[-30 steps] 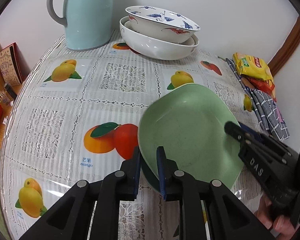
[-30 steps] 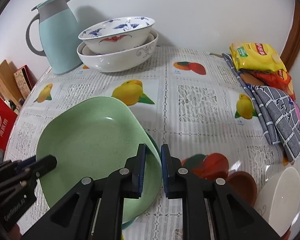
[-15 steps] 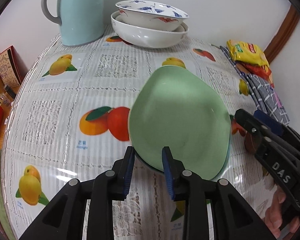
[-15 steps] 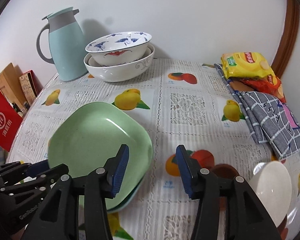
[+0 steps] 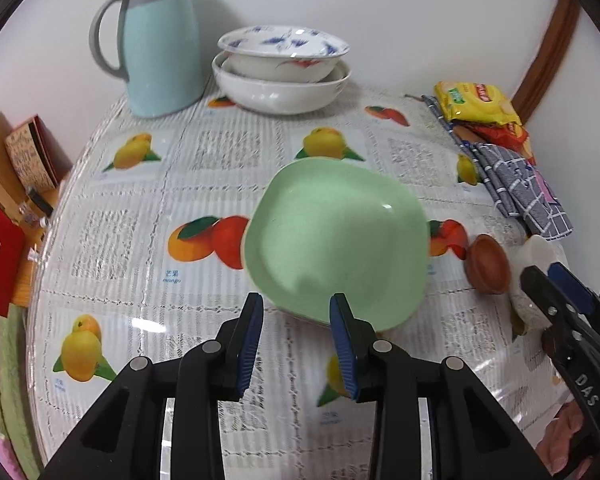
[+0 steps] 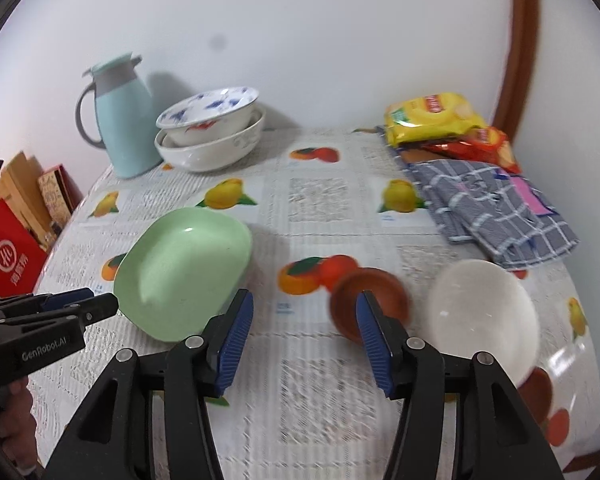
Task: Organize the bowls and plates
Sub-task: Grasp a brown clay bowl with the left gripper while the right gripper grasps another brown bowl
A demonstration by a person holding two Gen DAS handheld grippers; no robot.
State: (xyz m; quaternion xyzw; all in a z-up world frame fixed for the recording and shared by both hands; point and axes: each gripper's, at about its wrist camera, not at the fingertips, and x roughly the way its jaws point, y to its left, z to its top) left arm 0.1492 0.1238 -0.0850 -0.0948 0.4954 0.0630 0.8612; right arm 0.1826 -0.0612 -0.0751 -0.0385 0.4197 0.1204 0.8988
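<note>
While our right gripper (image 6: pixel 304 332) had its jaws just opening, empty, the small brown ceramic bowl (image 6: pixel 370 300) lay directly ahead, nearer than our left gripper's (image 5: pixel 296 340) narrower, empty jaws.

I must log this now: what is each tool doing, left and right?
Left tool: open, just been opening, holding nothing; green plate released.
Right tool: open, just been opening, holding nothing.

plate (image 5: pixel 340 240): pale green
top bowl (image 5: pixel 283 53): white, blue and red painting
bottom bowl (image 5: pixel 280 94): white
small bowl (image 6: pixel 370 300): brown
round bowl (image 6: pixel 482 320): white
jug (image 5: pixel 158 40): light blue, grey handle
tablecloth (image 5: pixel 140 216): white lace, fruit prints
cloth (image 6: pixel 496 208): grey-blue check
packet (image 6: pixel 432 120): yellow
</note>
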